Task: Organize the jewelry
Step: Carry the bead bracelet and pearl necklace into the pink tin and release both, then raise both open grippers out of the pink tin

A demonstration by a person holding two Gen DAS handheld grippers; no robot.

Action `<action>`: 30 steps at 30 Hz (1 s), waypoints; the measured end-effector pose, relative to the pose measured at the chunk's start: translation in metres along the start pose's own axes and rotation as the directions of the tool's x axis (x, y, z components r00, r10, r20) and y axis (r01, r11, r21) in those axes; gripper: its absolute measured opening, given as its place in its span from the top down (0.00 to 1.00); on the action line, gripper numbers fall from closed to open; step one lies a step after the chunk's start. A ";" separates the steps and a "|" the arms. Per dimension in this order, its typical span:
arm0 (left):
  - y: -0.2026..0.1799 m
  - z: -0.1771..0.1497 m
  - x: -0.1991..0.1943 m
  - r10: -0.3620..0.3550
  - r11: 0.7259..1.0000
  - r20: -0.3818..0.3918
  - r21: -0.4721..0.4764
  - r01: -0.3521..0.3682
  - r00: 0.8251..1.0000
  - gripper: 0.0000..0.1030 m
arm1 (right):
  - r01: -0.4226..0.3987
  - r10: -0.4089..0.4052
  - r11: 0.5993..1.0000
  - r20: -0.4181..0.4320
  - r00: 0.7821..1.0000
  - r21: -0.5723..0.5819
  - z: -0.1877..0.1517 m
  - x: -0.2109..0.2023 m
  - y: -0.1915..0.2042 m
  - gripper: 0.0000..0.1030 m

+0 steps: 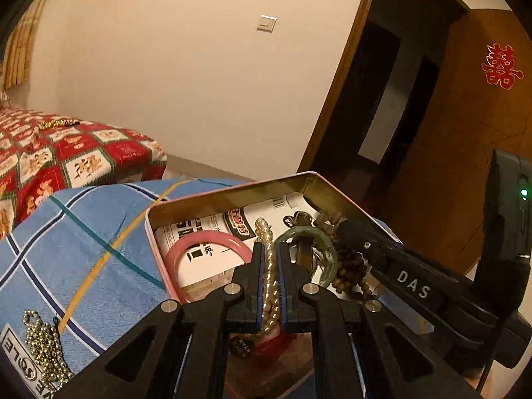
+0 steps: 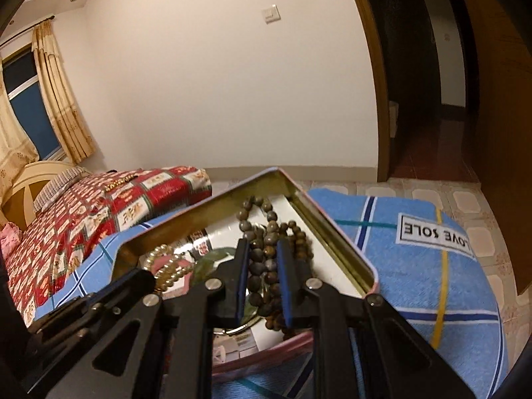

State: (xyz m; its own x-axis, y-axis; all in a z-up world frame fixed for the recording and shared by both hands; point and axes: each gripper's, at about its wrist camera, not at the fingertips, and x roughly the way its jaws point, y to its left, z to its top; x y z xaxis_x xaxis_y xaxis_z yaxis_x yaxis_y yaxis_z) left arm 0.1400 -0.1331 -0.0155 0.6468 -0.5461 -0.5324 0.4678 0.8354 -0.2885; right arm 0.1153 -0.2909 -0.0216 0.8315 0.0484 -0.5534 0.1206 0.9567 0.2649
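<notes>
An open tin [image 1: 229, 196] lies on a blue plaid cloth [image 1: 83, 232], its floor lined with printed paper [image 1: 212, 232]. The left gripper [image 1: 269, 249] reaches into the tin with its blue-padded fingers [image 1: 260, 266] drawn close together, pinching a strand of pale pearls [image 1: 269, 286]; the strand runs lengthwise between the pads and emerges beyond the tips, curling toward the tin's far wall. A pink bangle [image 1: 206, 256] lies flat just left of this gripper, and a pale green bangle [image 1: 319, 252] just right of it. Further right, a heap of brown beads [image 1: 352, 269] lies under the right gripper [image 1: 345, 229], which enters the tin from that side.

In the right wrist view, the right gripper [image 2: 262, 249] stands over the tin [image 2: 332, 232] with its fingers [image 2: 286, 282] partly spread; the brown beads [image 2: 269, 252] lie in the gap and spread past the tips toward the far corner. Whether the pads press on the beads cannot be told. The pearls [image 2: 169, 266] appear at left, beside the left gripper's black frame.

Outside the tin, a gold bead chain [image 1: 43, 345] lies on the cloth near a white label [image 1: 23, 365]. Another gold chain [image 1: 56, 123] lies on the red quilt [image 1: 66, 159] beyond.
</notes>
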 end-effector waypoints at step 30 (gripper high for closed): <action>0.015 -0.035 -0.070 0.259 0.965 0.122 0.002 -0.261 0.958 0.33 | 0.196 -0.236 0.954 0.166 0.957 0.226 -0.016 -0.058 -0.036 0.31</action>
State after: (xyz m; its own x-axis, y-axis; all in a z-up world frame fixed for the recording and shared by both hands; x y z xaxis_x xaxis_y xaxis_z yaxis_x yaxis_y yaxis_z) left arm 0.0809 -0.0799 -0.0100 0.8145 -0.3143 -0.4877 0.2836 0.9490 -0.1379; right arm 0.0538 -0.3232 -0.0116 0.8578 -0.2269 -0.4612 0.4003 0.8578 0.3225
